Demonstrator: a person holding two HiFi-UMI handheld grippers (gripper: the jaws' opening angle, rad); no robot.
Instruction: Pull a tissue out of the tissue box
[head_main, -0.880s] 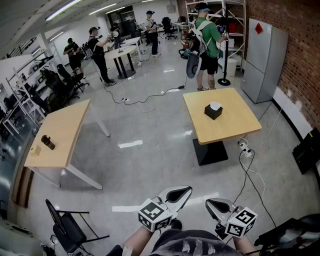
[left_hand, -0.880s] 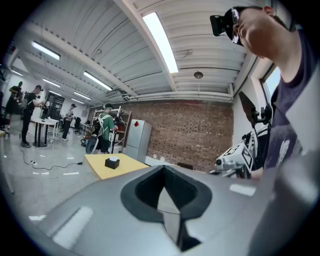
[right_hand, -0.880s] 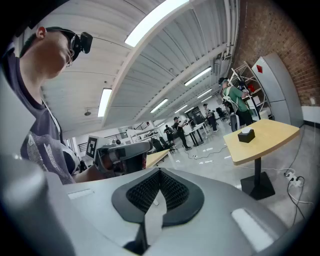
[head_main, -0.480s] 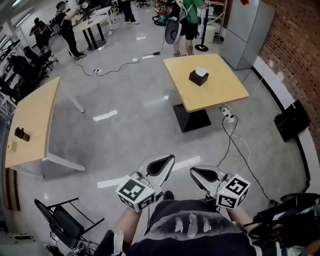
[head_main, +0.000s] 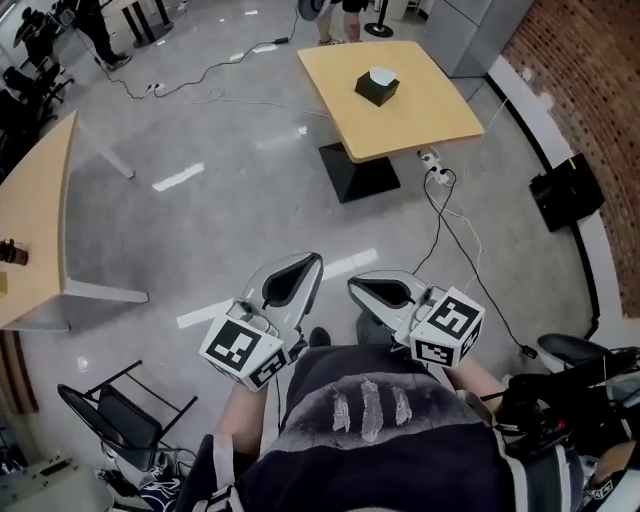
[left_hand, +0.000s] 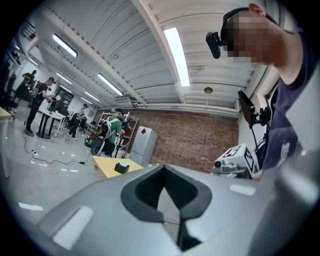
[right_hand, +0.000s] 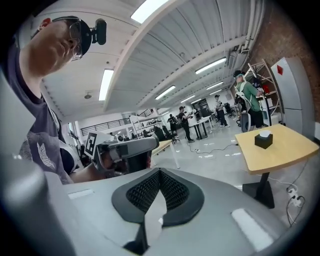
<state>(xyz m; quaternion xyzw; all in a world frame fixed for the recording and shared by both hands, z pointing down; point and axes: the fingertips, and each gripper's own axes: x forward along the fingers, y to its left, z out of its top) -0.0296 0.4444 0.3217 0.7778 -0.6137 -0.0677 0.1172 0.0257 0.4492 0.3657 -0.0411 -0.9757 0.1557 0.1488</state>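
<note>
Open workshop room, glossy grey floor (head_main: 230, 230), brick wall (head_main: 590, 90) at right. I count two wooden tables: square table (head_main: 440, 110) far ahead, second table (head_main: 35, 230) at left edge. One black tissue box (head_main: 377, 92) on square table, white tissue poking up. Two grippers low in head view: left gripper (head_main: 300, 272) fingers pressed together, empty; right gripper (head_main: 370, 290) likewise, both well apart from box
</note>
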